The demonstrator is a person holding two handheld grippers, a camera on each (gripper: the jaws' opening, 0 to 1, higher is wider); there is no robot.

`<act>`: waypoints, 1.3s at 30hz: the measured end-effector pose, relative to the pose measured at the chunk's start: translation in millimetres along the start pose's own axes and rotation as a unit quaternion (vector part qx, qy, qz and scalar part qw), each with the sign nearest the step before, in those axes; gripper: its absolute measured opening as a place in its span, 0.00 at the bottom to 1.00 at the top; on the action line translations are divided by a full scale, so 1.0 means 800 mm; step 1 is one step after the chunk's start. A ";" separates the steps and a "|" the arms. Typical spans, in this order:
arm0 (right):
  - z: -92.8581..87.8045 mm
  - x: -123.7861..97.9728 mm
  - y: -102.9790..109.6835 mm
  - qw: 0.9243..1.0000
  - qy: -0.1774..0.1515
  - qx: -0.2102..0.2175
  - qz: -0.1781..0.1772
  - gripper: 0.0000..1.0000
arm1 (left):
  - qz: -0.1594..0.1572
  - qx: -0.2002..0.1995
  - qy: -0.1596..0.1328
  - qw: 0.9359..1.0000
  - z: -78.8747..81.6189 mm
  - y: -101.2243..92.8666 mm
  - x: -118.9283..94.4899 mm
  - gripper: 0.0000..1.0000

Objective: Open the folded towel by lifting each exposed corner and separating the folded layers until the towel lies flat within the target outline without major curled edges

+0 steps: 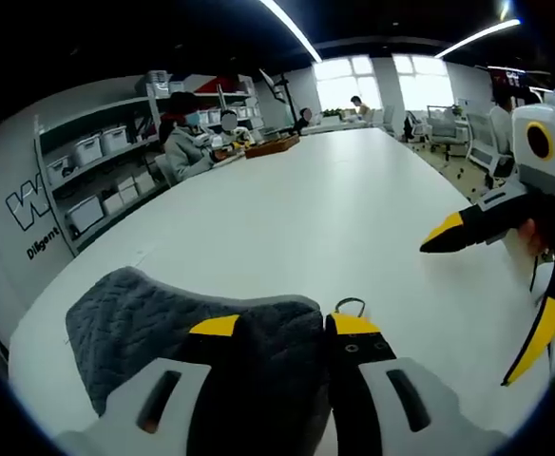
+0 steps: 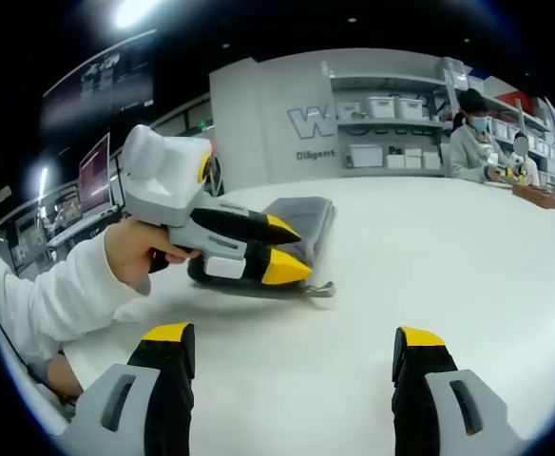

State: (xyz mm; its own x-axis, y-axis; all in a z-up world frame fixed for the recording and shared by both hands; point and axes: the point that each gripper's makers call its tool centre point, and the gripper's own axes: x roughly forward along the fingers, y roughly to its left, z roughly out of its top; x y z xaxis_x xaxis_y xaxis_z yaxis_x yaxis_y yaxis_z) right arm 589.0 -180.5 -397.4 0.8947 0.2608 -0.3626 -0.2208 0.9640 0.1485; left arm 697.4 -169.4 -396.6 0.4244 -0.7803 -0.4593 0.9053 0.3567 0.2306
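On a long white counter [image 1: 354, 218] lies a folded grey quilted towel [image 1: 135, 323], close to the near edge. Seen from the left gripper view, the left tool [image 1: 282, 328] sits at the towel's right end, its two yellow-tipped black jaws set fairly close together with the thick folded edge of the towel between them. The jaws appear to be gripping the fabric, one jaw over the top of the fold. A small hanging loop [image 1: 350, 306] on the towel pokes out just beyond the right jaw tip.

From the right gripper view, the same left tool [image 2: 282, 249] comes in from the left, held by a hand [image 2: 140, 252] in a white sleeve [image 2: 49, 294], its jaws pinched on the near end of the towel [image 2: 301, 223], which lies flat and folded on the counter [image 2: 430, 256].

The right tool [image 2: 292, 347] hangs above the bare counter with its jaws spread wide and nothing between them, well apart from the towel. In the left gripper view it [image 1: 482, 285] enters from the right, jaws splayed, above open counter.

Beyond the towel, the counter surface stretches broad and bare. Storage shelves [image 2: 392, 133] with white bins stand along the far wall, and seated people [image 1: 187, 142] work at the far end of the counter.
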 end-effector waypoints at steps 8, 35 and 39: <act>-0.003 0.000 0.000 1.000 0.004 0.000 -0.001 0.84 | 0.004 -0.004 0.000 1.000 -0.002 0.007 -0.002 0.22; -0.007 0.003 0.014 1.000 0.011 -0.012 0.009 0.82 | 0.070 -0.125 -0.071 0.987 0.032 0.116 -0.072 0.05; -0.007 0.003 0.016 1.000 0.011 -0.013 0.009 0.82 | 0.080 -0.142 -0.077 0.984 0.034 0.132 -0.087 0.05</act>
State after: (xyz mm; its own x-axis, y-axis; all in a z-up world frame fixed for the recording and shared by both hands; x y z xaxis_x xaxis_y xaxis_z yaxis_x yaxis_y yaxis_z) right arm 586.6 -167.5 -401.6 0.8817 0.2781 -0.3810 -0.2465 0.9603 0.1307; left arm 762.8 -91.3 -316.7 0.5750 -0.7631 -0.2950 0.8041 0.5937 0.0313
